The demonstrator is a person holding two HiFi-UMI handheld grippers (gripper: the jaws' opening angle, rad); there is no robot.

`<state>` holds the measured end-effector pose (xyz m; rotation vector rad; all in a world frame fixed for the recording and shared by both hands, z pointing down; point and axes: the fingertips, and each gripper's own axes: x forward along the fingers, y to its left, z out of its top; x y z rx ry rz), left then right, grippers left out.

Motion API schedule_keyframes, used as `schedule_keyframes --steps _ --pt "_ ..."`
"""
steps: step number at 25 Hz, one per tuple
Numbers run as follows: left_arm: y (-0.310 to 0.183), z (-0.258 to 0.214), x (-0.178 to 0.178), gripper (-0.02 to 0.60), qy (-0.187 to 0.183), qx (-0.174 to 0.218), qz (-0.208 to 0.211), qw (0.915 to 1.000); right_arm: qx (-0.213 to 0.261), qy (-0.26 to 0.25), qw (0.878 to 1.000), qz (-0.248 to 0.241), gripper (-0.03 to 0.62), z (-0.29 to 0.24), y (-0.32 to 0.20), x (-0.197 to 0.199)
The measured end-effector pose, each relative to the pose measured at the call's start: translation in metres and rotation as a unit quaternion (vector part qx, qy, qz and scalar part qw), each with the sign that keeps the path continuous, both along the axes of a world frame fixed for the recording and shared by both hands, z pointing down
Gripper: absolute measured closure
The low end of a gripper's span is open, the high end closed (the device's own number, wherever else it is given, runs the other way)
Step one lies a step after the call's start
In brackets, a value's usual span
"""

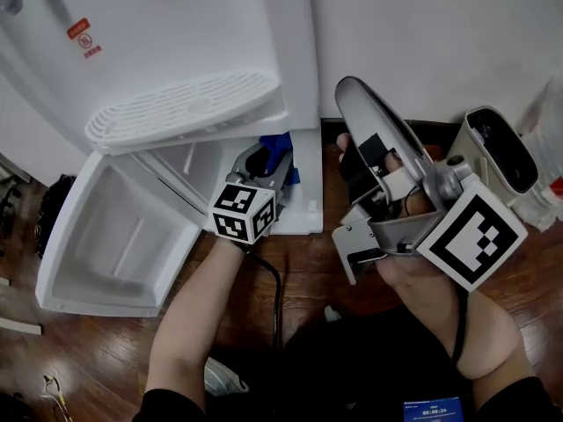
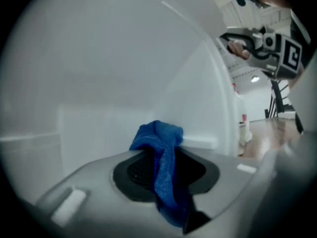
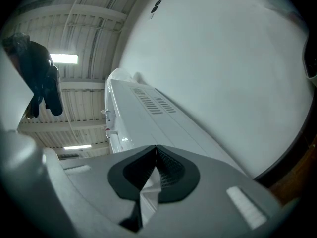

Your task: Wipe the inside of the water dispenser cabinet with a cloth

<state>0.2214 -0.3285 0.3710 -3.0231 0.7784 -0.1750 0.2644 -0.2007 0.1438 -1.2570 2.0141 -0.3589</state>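
Head view has the left gripper (image 1: 264,163) poked into the open cabinet (image 1: 303,196) under the water dispenser's (image 1: 176,42) drip tray (image 1: 185,108), jaws pinched tight on a blue cloth (image 1: 280,148). Left gripper view agrees: the cloth is bunched between the pads, with white cabinet wall right ahead. The right gripper (image 1: 352,90) is off to the side, tilted up, jaws shut together on nothing. The cabinet door (image 1: 114,236) hangs open at left.

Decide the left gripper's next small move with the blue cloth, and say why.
Probably ease the left gripper forward until the blue cloth presses the cabinet's inner wall. Its jaws are shut on the cloth, the door stands open, and the cloth's tip seems short of the white wall ahead.
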Motion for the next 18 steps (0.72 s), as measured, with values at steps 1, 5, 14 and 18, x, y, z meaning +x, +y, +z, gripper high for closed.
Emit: schedule_keyframes --steps 1,5,14,18 --pt "0.013 -0.001 -0.006 0.468 0.006 -0.006 0.014 0.9999 0.0 0.0 1.0 0.001 0.589 -0.001 0.001 0.0" --pt "0.065 -0.003 -0.029 0.468 0.027 -0.03 0.063 0.9972 0.001 -0.008 1.0 0.003 0.589 -0.003 0.002 0.002" --pt "0.029 -0.03 -0.062 0.466 -0.156 0.206 -0.077 0.9629 -0.014 -0.029 0.999 -0.002 0.589 0.004 0.0 0.004" --pt "-0.044 -0.058 -0.08 0.466 -0.186 0.214 -0.246 0.927 -0.016 -0.041 0.999 -0.003 0.589 0.005 0.001 0.005"
